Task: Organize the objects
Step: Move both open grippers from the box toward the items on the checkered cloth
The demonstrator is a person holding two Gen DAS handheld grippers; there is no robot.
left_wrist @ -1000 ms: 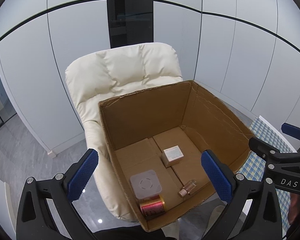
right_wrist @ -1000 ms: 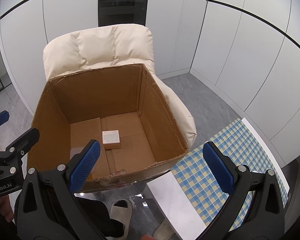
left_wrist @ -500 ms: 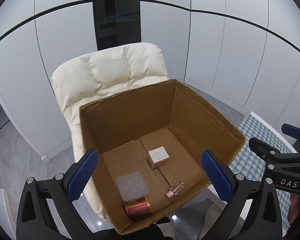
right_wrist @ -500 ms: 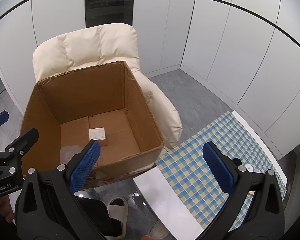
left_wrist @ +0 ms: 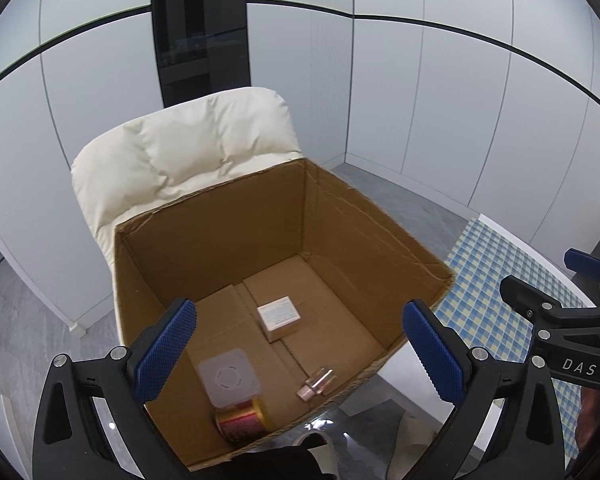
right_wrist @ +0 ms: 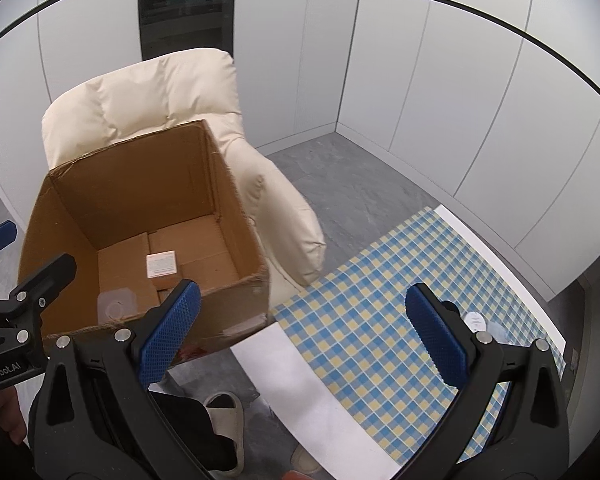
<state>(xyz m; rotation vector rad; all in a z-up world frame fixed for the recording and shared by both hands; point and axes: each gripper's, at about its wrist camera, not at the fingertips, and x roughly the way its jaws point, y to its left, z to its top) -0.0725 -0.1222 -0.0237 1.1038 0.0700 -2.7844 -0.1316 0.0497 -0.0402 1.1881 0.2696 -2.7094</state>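
left gripper (left_wrist: 300,354): jaws wide, holding nothing, poised above the near rim of the cardboard box (left_wrist: 220,240). right gripper (right_wrist: 302,334): jaws wide, holding nothing, hanging over the edge of the worktop (right_wrist: 300,392) and its checked cloth (right_wrist: 380,312).

the box sits open on a cream padded chair (left_wrist: 188,148). contents, read from the left wrist view with the box floor as the dial: a small white-labelled carton (left_wrist: 279,317) near centre; a translucent square-lidded tub (left_wrist: 229,377) at about 7 o'clock, touching a red and gold can (left_wrist: 242,420) lying on its side below it; a small clear bottle (left_wrist: 315,384) with a pinkish cap, lying flat at about 5 o'clock, apart from the rest.

on the cloth, at about 3 o'clock in the right wrist view, a small white round item (right_wrist: 475,320) lies partly hidden behind the right finger; identity cannot be determined.

handling assessment: that item appears light and low. a grip across its width from above seems suitable, with gentle closure. a thin piece would be hard to lift off soft cloth, and it may slip.
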